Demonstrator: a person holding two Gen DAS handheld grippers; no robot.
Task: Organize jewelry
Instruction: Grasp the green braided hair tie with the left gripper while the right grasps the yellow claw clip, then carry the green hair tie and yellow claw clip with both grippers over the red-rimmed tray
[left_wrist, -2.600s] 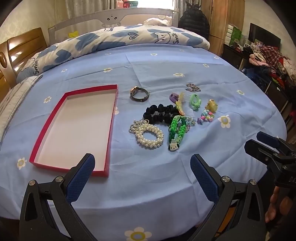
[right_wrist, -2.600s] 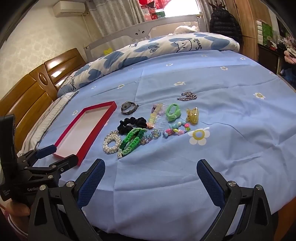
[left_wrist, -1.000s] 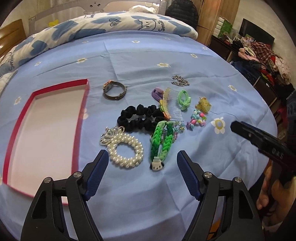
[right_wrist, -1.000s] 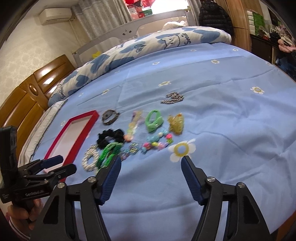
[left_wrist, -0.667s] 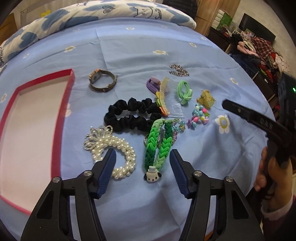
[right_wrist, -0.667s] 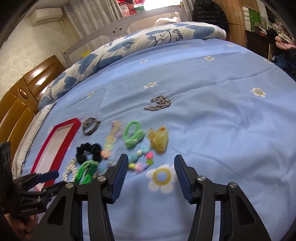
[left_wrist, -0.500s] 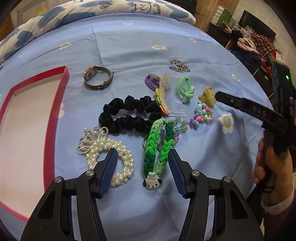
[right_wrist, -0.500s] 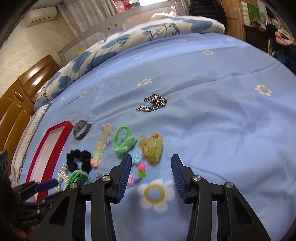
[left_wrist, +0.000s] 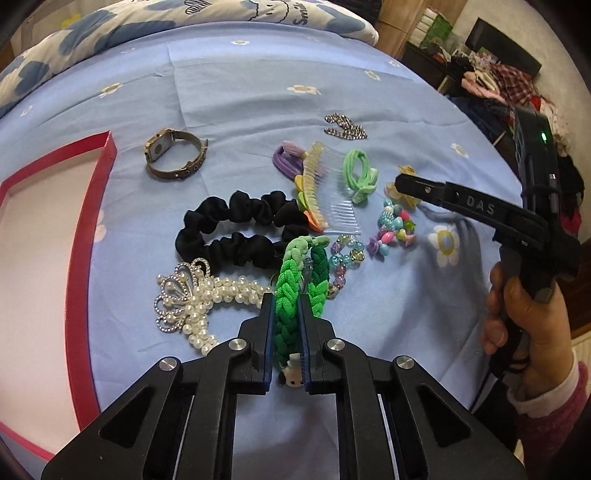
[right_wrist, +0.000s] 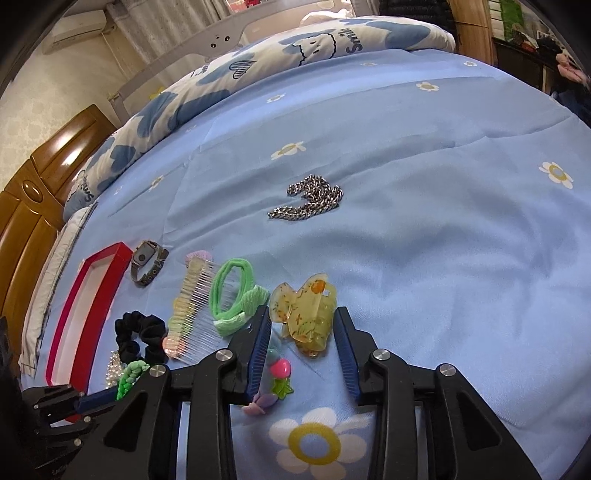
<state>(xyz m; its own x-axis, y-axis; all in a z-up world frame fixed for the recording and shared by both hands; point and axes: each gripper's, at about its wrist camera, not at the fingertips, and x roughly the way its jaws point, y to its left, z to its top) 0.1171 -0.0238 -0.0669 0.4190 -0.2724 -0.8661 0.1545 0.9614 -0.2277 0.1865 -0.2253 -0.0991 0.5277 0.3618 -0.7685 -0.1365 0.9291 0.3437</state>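
Two grippers work the bed at once. The left gripper (left_wrist: 287, 325) has just been closing and is now clenched on the near length of the green braided band (left_wrist: 291, 291), its pads pinching one strand just above the small white animal charm (left_wrist: 291, 373); the band's other strand lies free just right of the pads. The pearl bracelet (left_wrist: 192, 299) lies touching the left pad's outer side, its crown charm farther left, so a slow straight lift should show early whether any pearls snag. The black scrunchie (left_wrist: 236, 229) sits just beyond the band's far end, and the beaded ring (left_wrist: 341, 258) touches the band's right edge; both may drag.

The right gripper (right_wrist: 303, 332) has also just been closing, but its pads stand apart on either side of the yellow claw clip (right_wrist: 304, 314) without pressing it: not yet a grasp. The clip is hard and glossy; squeezing across its wider body looks safer than across the teeth. The light green hair tie (right_wrist: 234, 295) lies against the left pad's outside.

The red tray (left_wrist: 86, 229) waits, empty, well left of the pile on the blue sheet (left_wrist: 240, 92). Carrying the band over the pearls, not through them, seems wise.
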